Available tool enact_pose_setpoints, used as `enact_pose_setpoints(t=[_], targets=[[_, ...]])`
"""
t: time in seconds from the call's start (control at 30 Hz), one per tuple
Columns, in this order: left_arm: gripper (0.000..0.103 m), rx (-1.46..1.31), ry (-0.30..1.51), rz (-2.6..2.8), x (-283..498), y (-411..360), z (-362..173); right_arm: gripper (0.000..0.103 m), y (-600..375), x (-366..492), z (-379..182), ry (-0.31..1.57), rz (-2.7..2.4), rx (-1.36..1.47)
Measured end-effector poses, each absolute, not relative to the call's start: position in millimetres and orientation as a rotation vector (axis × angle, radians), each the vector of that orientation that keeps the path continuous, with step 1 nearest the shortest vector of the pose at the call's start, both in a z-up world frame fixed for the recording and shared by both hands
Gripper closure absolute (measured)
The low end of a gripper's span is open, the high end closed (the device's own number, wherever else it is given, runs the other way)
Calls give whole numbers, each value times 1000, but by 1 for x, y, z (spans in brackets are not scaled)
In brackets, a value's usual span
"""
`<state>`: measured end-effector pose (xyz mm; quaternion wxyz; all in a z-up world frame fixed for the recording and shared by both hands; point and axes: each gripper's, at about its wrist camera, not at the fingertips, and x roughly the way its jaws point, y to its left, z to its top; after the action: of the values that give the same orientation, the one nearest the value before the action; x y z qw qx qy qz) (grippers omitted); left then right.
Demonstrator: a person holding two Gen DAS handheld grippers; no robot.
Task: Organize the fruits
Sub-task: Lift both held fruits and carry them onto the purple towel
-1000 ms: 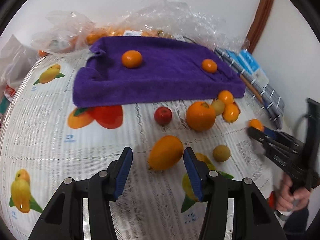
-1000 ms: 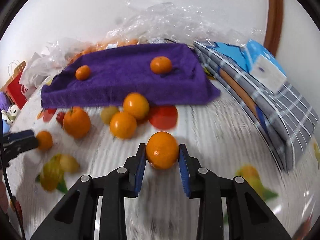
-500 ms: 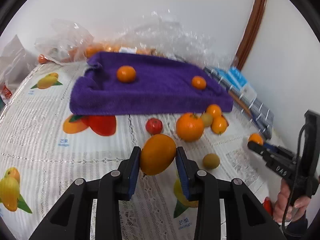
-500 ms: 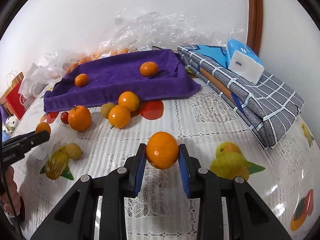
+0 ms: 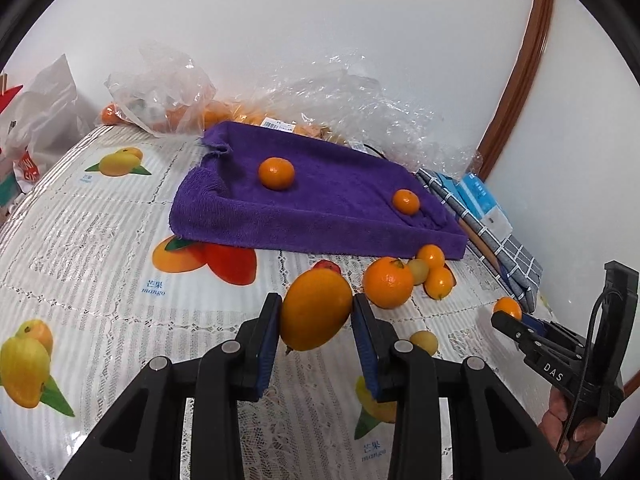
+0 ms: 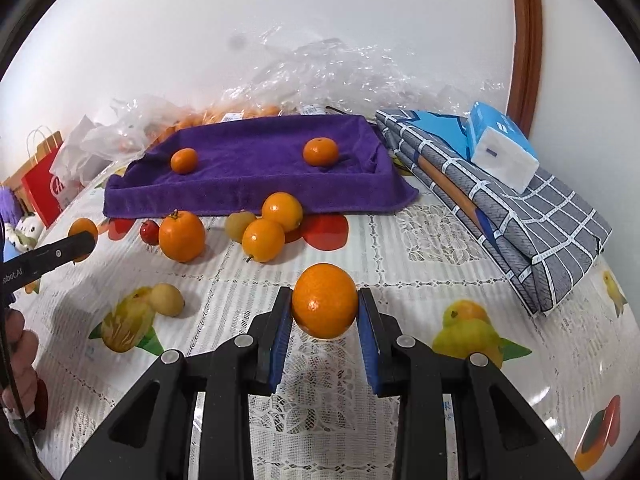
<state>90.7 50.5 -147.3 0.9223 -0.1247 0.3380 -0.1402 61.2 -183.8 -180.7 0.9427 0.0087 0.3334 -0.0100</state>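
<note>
- Illumination: bright, even and diffuse; soft shadows lie beneath the fruit.
- Glare: highlights on the crinkled plastic wrap (image 6: 328, 68).
- Focus: both views sharp.
- Distortion: strong fisheye curvature, black vignette at corners.

— Build of the left gripper (image 5: 316, 316)? 
— Black plastic arms, blue pads (image 5: 267, 344), silver screws.
— And the right gripper (image 6: 325, 312)? 
— Same; white "DAS" lettering, black cable, bare-skinned hand (image 5: 576, 432) beneath.

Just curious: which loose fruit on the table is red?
The small red fruit, left of the big stemmed orange; every other loose fruit is orange or yellowish.
</note>
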Motion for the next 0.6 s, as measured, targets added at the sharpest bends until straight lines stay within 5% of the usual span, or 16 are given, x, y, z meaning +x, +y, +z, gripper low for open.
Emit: enact_pose_setpoints(t=[0.6], targets=[[69,-269,587,-232,85,61,-115,71,-177,64,-161,644,35,65]])
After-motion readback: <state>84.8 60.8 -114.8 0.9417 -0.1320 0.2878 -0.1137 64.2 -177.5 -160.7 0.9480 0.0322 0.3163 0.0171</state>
